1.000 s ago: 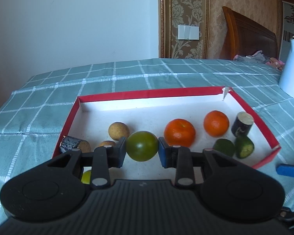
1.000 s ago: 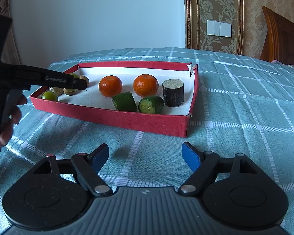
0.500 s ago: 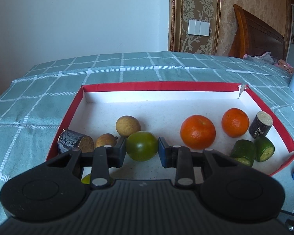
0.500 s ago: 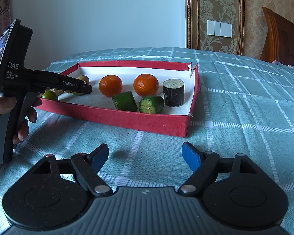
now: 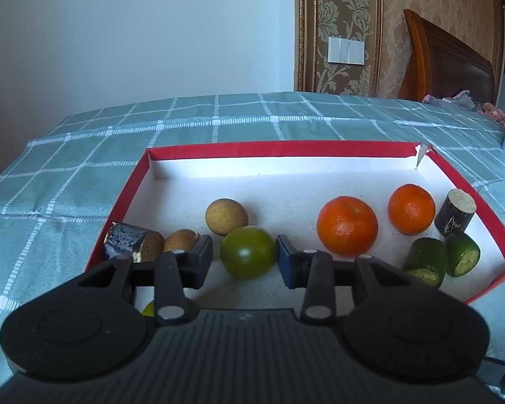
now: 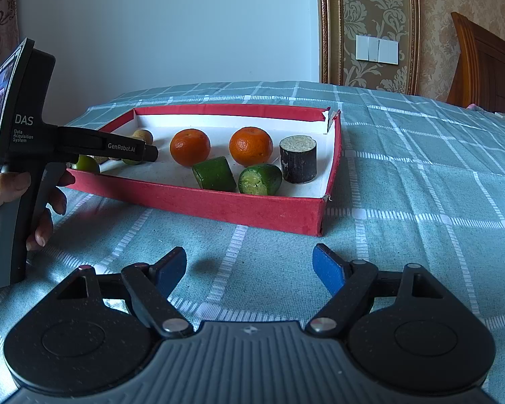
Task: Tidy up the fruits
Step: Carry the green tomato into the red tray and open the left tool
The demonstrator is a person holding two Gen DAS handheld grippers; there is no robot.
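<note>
Teal checked tablecloth, red cardboard tray on top. Left gripper slightly parted around round green citrus, near-left; seems unpinched. Right gripper gaping, empty. Better squeeze centred, gently.

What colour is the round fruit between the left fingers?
Dark green. The round fruit shows best in the left wrist view, between the left gripper's fingers.

Readable markings, right wrist view: your black handheld left gripper carries "DAS" with "Data Acquisition System" beneath it in white on the body beside its screen, and "GenRobot.AI" in white along its black finger arm. You have nothing legible elsewhere.
</note>
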